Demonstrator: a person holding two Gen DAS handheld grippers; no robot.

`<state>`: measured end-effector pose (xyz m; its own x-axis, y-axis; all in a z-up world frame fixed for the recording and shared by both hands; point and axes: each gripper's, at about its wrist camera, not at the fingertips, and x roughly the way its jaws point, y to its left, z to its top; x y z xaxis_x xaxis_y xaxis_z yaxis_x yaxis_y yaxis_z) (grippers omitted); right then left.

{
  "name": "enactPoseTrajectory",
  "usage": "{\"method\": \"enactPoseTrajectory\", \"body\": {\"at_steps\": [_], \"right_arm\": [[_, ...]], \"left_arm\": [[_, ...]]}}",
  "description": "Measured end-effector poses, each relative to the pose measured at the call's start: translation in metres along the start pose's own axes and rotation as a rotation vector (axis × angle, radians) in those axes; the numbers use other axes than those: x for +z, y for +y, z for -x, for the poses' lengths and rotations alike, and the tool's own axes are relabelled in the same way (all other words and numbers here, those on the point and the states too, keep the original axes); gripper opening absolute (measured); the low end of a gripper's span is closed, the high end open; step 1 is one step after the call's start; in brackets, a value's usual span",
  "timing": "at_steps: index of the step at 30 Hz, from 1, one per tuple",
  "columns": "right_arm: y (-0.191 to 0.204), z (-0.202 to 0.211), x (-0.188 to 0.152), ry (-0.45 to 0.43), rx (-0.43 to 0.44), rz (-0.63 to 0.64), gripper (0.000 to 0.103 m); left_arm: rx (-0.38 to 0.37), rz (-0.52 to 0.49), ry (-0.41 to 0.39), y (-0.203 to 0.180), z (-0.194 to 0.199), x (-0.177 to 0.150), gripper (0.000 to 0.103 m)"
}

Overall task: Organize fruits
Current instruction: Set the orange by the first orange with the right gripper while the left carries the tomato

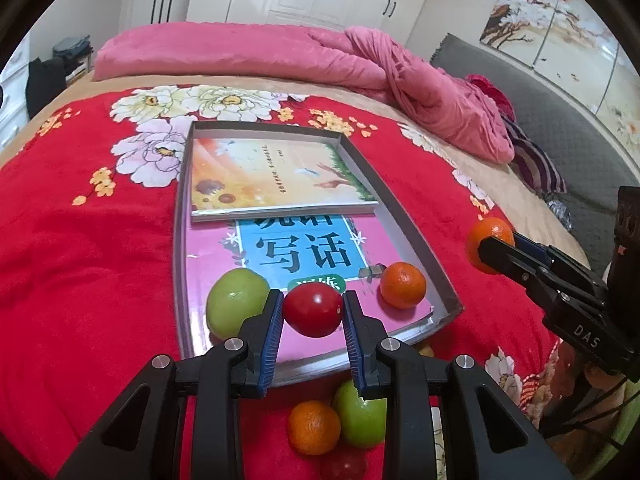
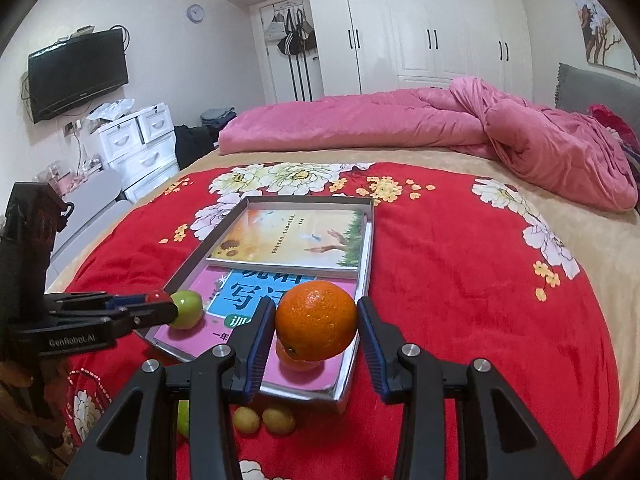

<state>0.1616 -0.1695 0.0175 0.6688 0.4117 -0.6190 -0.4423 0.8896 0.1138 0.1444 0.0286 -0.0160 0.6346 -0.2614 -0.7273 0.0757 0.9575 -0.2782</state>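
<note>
My left gripper [image 1: 313, 308] is shut on a red tomato [image 1: 313, 309] and holds it over the near end of a shallow grey tray [image 1: 416, 236] lined with books. In the tray lie a green apple [image 1: 237, 302] and an orange [image 1: 402, 285]. My right gripper [image 2: 316, 322] is shut on another orange [image 2: 316, 320], held above the tray's near edge [image 2: 344, 384]; it shows at the right of the left wrist view [image 1: 490, 250]. Loose on the red blanket lie an orange [image 1: 314, 426], a green apple [image 1: 360, 418], a red fruit [image 1: 344, 466] and two small yellow fruits [image 2: 262, 419].
The tray rests on a red floral blanket [image 1: 80, 260] on a bed. A pink duvet [image 2: 400, 124] is heaped along the far side. A grey headboard [image 1: 560, 128] stands at the right. White drawers [image 2: 136, 144] and a wall TV [image 2: 76, 74] are off the bed's left.
</note>
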Motion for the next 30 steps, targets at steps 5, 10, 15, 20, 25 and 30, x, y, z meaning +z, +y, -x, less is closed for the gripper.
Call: {"method": "enactPoseTrajectory", "body": {"at_steps": [5,10,15,20,25,30], "right_arm": [[0.000,-0.006,-0.003,0.021,0.006,-0.006,0.042],[-0.002,-0.008,-0.010,0.037,-0.003,-0.015,0.042],[-0.001,-0.012,-0.018,0.067,-0.012,-0.013,0.042],[0.002,-0.018,-0.025,0.092,-0.025,0.001,0.042],[0.005,-0.021,-0.028,0.102,-0.032,0.020,0.042],[0.006,-0.024,-0.029,0.108,-0.032,0.025,0.042]], "left_arm": [[0.004,-0.022,0.033,-0.005,-0.012,-0.004,0.030],[0.015,-0.025,0.058,-0.004,-0.022,-0.008,0.030],[0.020,-0.026,0.083,-0.002,-0.028,-0.012,0.030],[0.028,-0.029,0.099,-0.001,-0.033,-0.014,0.030],[0.037,-0.035,0.100,-0.001,-0.033,-0.015,0.030],[0.048,-0.033,0.102,0.001,-0.034,-0.014,0.030]]}}
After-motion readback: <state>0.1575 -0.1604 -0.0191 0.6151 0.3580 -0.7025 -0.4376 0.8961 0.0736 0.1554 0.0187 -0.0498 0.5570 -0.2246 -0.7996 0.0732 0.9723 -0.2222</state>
